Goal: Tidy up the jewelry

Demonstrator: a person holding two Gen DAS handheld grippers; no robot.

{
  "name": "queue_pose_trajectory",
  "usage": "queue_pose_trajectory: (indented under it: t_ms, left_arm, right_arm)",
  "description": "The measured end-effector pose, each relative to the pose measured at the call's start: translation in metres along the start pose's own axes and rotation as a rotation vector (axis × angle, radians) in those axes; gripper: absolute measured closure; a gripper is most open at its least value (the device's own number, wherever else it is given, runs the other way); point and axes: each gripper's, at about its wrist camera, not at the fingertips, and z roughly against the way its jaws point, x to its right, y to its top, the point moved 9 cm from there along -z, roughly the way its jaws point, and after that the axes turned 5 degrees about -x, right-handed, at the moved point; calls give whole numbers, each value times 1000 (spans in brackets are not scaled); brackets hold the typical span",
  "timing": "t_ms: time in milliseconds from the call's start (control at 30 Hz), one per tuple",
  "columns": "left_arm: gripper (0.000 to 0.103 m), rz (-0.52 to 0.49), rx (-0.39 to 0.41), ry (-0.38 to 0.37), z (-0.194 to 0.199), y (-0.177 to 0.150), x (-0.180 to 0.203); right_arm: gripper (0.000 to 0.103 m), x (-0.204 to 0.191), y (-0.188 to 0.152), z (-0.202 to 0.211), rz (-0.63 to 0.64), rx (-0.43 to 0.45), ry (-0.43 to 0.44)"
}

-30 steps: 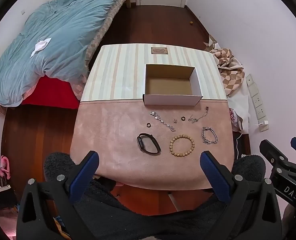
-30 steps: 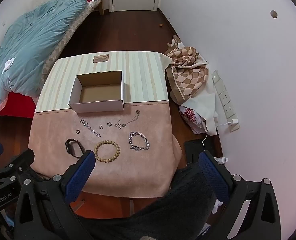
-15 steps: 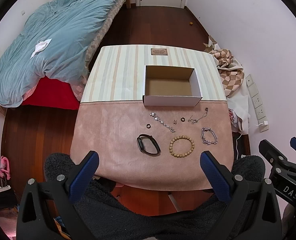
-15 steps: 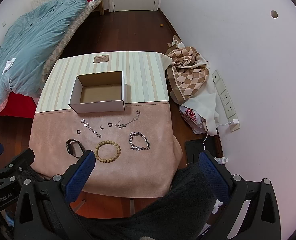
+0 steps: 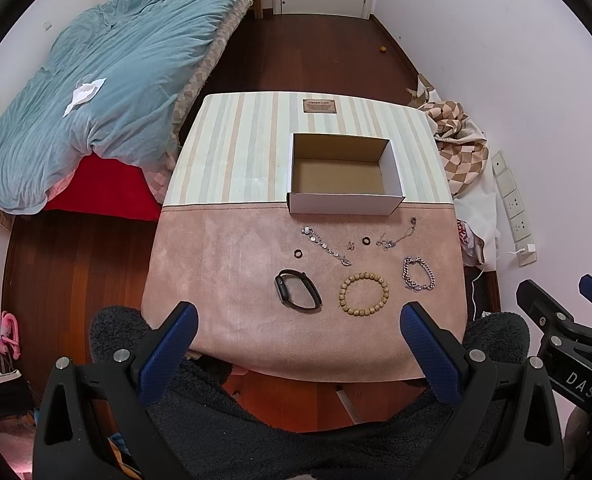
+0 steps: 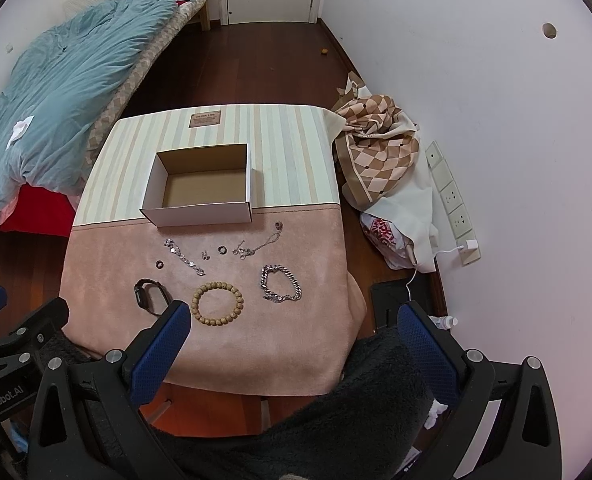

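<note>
A: Item one, the cardboard box (image 5: 344,178): open, nothing visible inside, on the table (image 5: 232,248) where the striped cloth meets the pink suede. Below it, toward 6 o'clock, lies the jewelry. Back row: a thin charm chain (image 5: 325,245), two small dark rings, a fine necklace (image 5: 398,237). Front row: black smart band (image 5: 298,290), wooden bead bracelet (image 5: 363,294), silver link bracelet (image 5: 417,274).

B: Handling?

A: All light, by appearance. The chains are limp and likely to slide or snag on the suede; best pinched mid-length. The bead bracelet looks firm; one side of the loop should do. The rings are tiny and probably the hardest to pinch.

B: Grippers?

A: Left gripper (image 5: 296,322) spread wide, holding nothing, hovering off the table's near edge. Right gripper (image 6: 294,322) likewise wide and unloaded.

B: Differences between views?

A: The right wrist view shows the checked cloth (image 6: 380,160) and wall sockets at 3 o'clock in full; the left wrist view shows more of the bed (image 5: 108,92) at 10 o'clock.
</note>
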Motion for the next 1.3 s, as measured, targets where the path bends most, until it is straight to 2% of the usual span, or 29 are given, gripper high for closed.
queue_pose_trajectory:
  t_ms: [1300]
  left_arm:
    - [0, -3, 29, -20, 15, 3, 1]
  right_arm:
    - [0, 8, 1, 12, -16, 24, 10]
